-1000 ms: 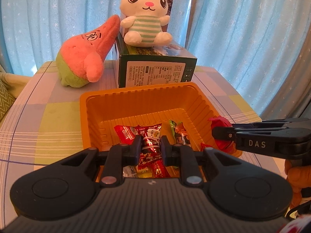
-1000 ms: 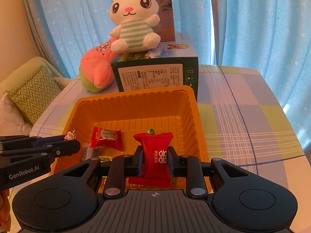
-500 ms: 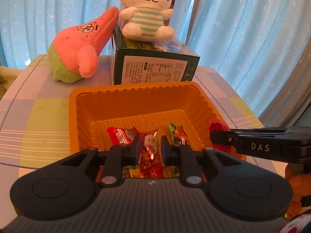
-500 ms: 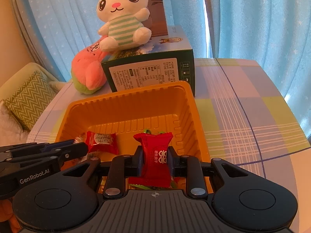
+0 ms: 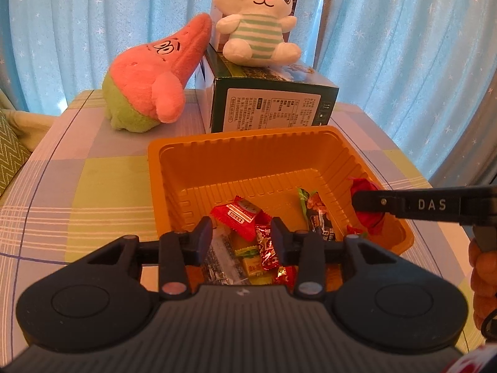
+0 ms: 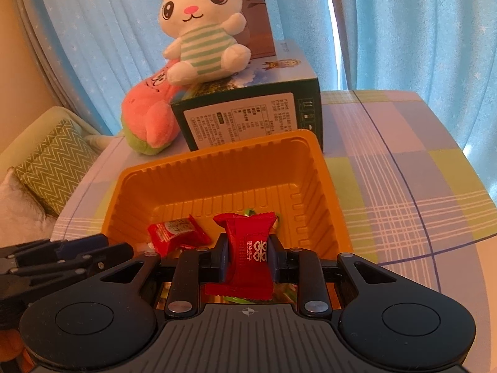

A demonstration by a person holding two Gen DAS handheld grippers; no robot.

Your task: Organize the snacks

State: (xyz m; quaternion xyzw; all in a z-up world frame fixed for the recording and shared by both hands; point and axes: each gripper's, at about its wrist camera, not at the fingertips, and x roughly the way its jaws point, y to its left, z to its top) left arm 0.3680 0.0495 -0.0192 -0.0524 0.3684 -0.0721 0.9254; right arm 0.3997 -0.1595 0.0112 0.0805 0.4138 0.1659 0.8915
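Observation:
An orange plastic tray (image 5: 248, 158) (image 6: 217, 180) sits on the checked tablecloth and holds several wrapped snacks (image 5: 248, 236). My left gripper (image 5: 243, 236) is open and empty over the tray's near end, above the snacks. My right gripper (image 6: 248, 255) is shut on a red wrapped candy (image 6: 248, 251) and holds it over the tray's near right side. In the left wrist view the right gripper (image 5: 366, 205) reaches in from the right with the red candy (image 5: 363, 186). A red packet (image 6: 175, 233) lies in the tray.
A dark green box (image 5: 273, 108) (image 6: 248, 115) stands just behind the tray with a white rabbit plush (image 5: 257, 21) on top. A pink star plush (image 5: 155, 77) leans beside it at left. Blue curtains hang behind. A cushioned sofa (image 6: 46, 161) is at far left.
My left gripper has opened wide and let its snack drop into the tray. My right gripper, still holding the red candy, has moved in over the tray.

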